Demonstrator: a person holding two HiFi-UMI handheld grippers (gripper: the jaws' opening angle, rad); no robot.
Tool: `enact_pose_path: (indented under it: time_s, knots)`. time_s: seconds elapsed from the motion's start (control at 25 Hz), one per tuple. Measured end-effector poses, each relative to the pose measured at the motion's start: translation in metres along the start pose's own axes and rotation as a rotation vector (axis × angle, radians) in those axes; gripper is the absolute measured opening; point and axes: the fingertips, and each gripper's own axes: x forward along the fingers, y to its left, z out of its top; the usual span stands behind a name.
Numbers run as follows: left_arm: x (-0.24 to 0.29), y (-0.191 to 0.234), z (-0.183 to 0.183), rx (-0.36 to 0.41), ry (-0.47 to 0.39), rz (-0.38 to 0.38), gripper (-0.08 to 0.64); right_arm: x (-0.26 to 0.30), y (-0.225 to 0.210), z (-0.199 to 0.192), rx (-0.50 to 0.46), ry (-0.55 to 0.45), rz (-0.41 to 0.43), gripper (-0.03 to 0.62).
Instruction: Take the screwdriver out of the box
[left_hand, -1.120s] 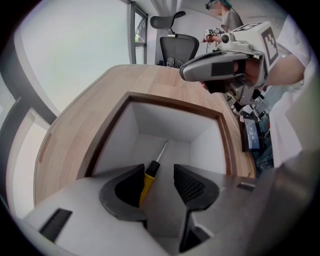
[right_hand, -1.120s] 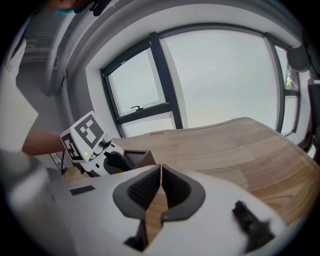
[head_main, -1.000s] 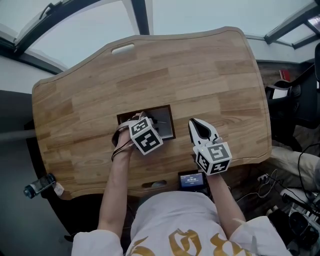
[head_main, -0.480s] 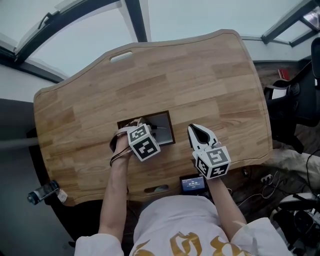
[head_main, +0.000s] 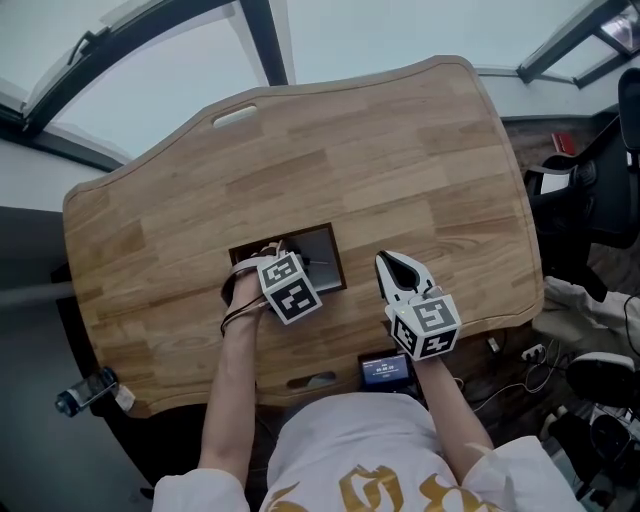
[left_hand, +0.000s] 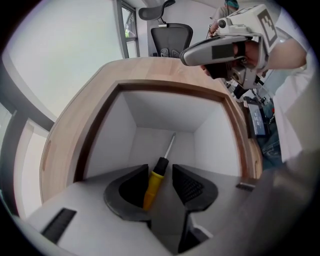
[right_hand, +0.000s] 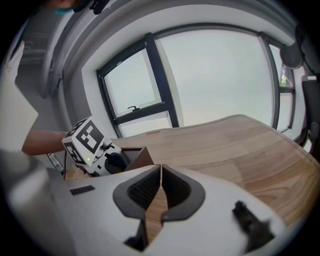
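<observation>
A box (head_main: 322, 246) is sunk into the wooden table, with white walls (left_hand: 165, 112) inside. On its floor lies a screwdriver (left_hand: 154, 180) with a yellow and black handle, its metal shaft pointing away. My left gripper (left_hand: 160, 172) points steeply down into the box. Its jaws have just been closing a little and straddle the handle, which lies against the left jaw with a gap to the right pad, so it is open. In the head view it (head_main: 287, 264) hides the screwdriver. My right gripper (head_main: 397, 266) rests on the table right of the box, shut and empty (right_hand: 161, 170).
The wooden table (head_main: 400, 150) spreads wide beyond the box, with a slot handle (head_main: 232, 116) at its far edge. A small screen (head_main: 383, 368) hangs under the near edge. An office chair (left_hand: 171, 39) stands beyond the table, and cables lie on the floor (head_main: 530, 360) at right.
Both hands have hardly moved. The left gripper stays down in the box. The head view has shifted slightly.
</observation>
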Motion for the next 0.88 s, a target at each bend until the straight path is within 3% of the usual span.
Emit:
enact_pose_path:
  time_s: [0.88]
  knots:
    - [0.0016, 0.0002, -0.0004, -0.065, -0.014, -0.058, 0.09, 0.0069, 0.0034, -0.0014, -0.002, 0.016, 0.012, 0.032]
